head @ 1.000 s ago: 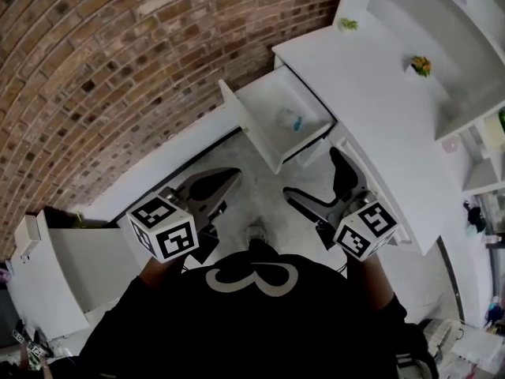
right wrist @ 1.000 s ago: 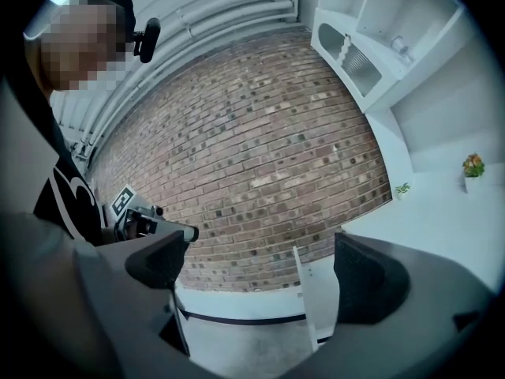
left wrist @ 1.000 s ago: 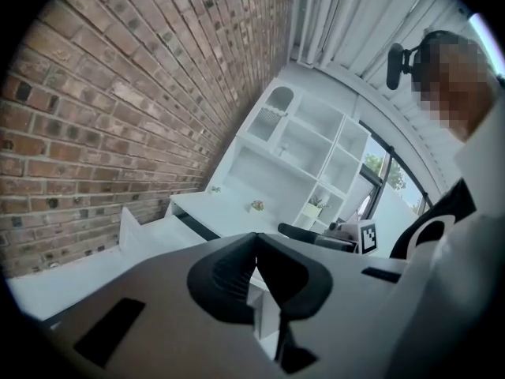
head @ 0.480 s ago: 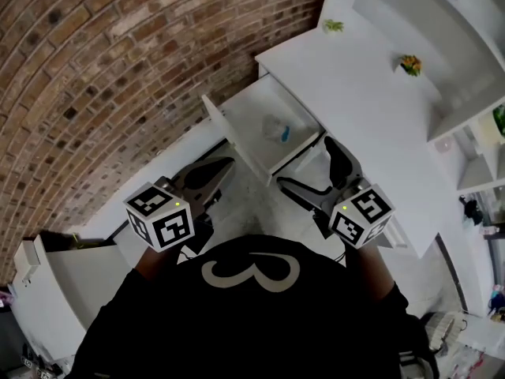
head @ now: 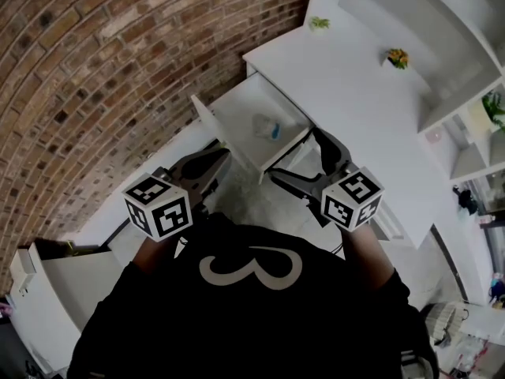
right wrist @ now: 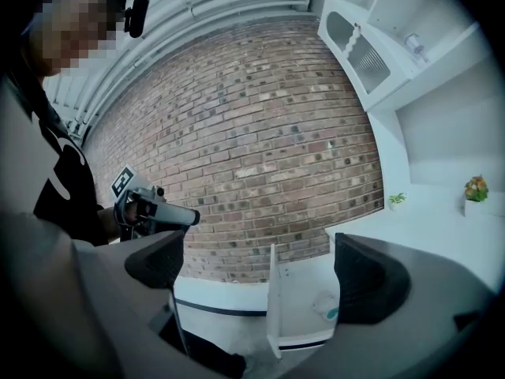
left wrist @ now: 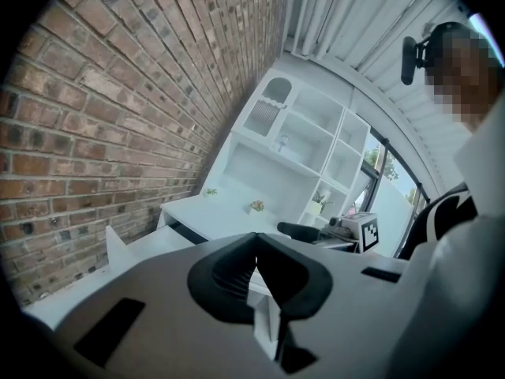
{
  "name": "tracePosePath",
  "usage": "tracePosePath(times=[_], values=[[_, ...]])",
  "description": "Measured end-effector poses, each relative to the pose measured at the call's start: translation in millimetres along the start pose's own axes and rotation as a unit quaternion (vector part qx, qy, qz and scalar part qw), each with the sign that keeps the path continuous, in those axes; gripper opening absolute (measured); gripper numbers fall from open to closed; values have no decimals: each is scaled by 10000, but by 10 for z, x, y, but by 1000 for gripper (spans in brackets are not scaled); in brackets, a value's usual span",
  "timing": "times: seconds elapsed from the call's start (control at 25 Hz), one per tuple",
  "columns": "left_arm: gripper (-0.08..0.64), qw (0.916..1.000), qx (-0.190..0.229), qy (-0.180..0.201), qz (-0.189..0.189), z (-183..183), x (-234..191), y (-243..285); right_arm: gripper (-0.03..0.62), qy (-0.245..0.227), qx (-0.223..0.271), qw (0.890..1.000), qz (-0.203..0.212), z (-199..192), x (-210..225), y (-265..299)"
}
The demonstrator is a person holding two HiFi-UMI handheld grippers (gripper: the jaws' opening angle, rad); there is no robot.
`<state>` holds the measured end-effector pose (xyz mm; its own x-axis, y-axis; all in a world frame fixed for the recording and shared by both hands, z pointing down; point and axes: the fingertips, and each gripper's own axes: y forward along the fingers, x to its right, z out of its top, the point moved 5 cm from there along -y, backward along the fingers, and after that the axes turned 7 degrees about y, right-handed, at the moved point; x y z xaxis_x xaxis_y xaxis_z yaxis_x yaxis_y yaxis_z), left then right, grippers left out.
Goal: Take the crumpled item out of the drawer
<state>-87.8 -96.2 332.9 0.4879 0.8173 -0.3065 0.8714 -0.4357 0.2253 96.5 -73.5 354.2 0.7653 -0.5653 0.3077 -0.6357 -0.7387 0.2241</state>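
The white drawer [head: 237, 105] stands pulled out from the desk, and a crumpled clear item with a blue spot [head: 264, 127] lies inside it. The right gripper view shows the same drawer [right wrist: 300, 290] and the crumpled item [right wrist: 325, 305] between its jaws, some way off. My right gripper [head: 306, 163] is open and empty, just short of the drawer's near corner. My left gripper [head: 215, 161] is shut on nothing, below the drawer's left end. In the left gripper view my left gripper [left wrist: 256, 263] has its pads pressed together, with the drawer's front panel [left wrist: 118, 243] beyond.
A brick wall [head: 95, 61] runs behind the drawer. The white desk top [head: 347, 85] carries two small plants [head: 397, 57], with a shelf unit [head: 418, 30] beyond. A low white unit [head: 55, 275] stands at the left. Grey floor [head: 252, 192] lies under the drawer.
The drawer and desk have slid left and closer in the head view. Both grippers now sit nearer the drawer; the right one has reached its corner. Neither jaw state has changed.
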Motion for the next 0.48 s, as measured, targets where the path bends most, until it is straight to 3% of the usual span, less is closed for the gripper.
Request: tracePosePath(times=[0.48], values=[[3, 9994, -260, -185, -101, -88, -482, 257, 580, 148, -421, 9988, -194, -181, 330, 492]])
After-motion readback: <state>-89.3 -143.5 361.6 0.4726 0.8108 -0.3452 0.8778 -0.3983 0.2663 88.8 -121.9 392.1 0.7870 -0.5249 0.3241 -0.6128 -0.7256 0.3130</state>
